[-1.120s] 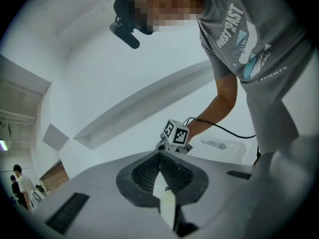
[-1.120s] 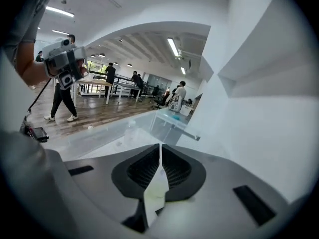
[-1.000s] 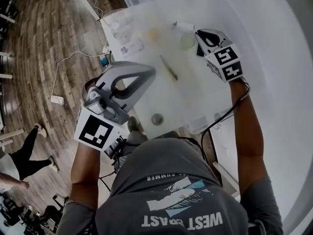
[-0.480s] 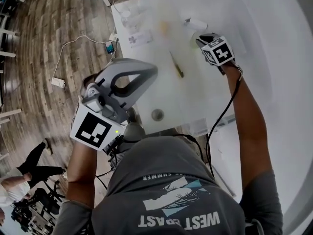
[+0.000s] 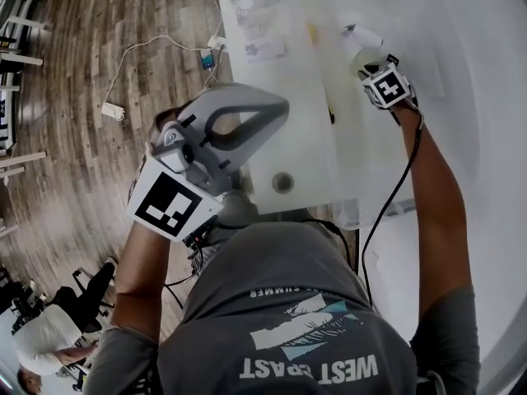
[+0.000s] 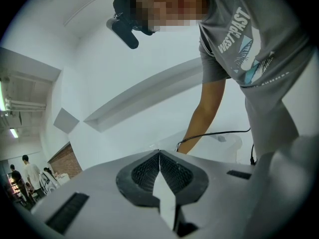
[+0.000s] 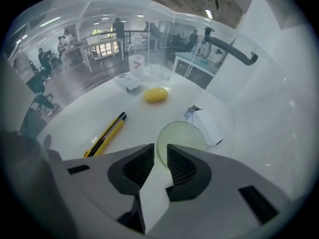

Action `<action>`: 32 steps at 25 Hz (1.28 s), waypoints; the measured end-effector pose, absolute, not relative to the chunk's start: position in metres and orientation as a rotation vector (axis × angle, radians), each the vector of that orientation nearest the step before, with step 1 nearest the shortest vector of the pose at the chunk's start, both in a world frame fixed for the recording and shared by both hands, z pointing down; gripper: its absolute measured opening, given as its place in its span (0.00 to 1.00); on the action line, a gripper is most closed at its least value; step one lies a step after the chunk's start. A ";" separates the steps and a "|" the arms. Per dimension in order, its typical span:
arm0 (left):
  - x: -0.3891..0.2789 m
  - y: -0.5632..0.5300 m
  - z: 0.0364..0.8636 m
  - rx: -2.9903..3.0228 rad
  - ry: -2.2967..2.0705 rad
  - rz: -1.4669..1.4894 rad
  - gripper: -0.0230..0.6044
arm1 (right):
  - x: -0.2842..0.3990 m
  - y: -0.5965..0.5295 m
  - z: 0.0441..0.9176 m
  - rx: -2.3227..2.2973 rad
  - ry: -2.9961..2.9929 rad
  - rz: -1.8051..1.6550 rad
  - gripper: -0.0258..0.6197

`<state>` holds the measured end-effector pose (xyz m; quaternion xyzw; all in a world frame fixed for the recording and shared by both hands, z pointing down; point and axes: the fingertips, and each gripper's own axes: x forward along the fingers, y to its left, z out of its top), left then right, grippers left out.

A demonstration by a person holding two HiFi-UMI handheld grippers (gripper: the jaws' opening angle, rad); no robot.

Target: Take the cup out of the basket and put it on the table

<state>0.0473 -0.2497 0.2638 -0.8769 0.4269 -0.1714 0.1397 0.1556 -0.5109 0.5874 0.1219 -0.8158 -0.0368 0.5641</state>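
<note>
- I am reading the left gripper [image 6: 159,157] first: its fingers are pressing together with nothing between them. It is pointing up toward the person's torso and arm.
- In the head view this gripper is hanging at the near left corner of the desk [image 5: 305,151], partly over the wooden floor [image 5: 82,72].
- The right gripper [image 7: 160,148] is reaching over the far right part of the desk. Its fingers are standing a narrow gap apart.
- The cup [image 7: 183,135], pale green and see-through with a dotted base, is sitting on the desk right at those fingertips. Its left rim is lining up with the mouth of the gap.
- I cannot tell whether either pad is touching the cup wall.
- A folded white paper packet [image 7: 208,126] is lying just right of the cup, touching or nearly so.
- A yellow utility knife [image 7: 105,133] is lying left of the cup, apart from it.
- A yellow lump [image 7: 156,95] is sitting farther back, and a clear tumbler [image 7: 136,63] is standing beyond that.
</note>
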 end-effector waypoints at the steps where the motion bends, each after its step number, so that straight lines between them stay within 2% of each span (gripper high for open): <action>1: 0.046 -0.249 0.265 -2.540 1.231 -0.499 0.05 | 0.156 -0.512 0.591 0.279 -1.904 -0.105 0.18; 4: 0.042 -0.247 0.267 -2.563 1.221 -0.512 0.05 | 0.158 -0.513 0.597 0.264 -1.866 -0.163 0.17; 7: 0.037 -0.245 0.268 -2.576 1.216 -0.517 0.05 | 0.173 -0.513 0.601 0.288 -1.787 -0.152 0.09; 15: 0.008 -0.240 0.270 -2.552 1.229 -0.516 0.05 | 0.152 -0.506 0.564 0.355 -1.906 -0.159 0.09; 32: -0.030 -0.207 0.264 -2.531 1.128 -0.450 0.05 | 0.108 -0.424 0.365 0.578 -2.161 -0.412 0.09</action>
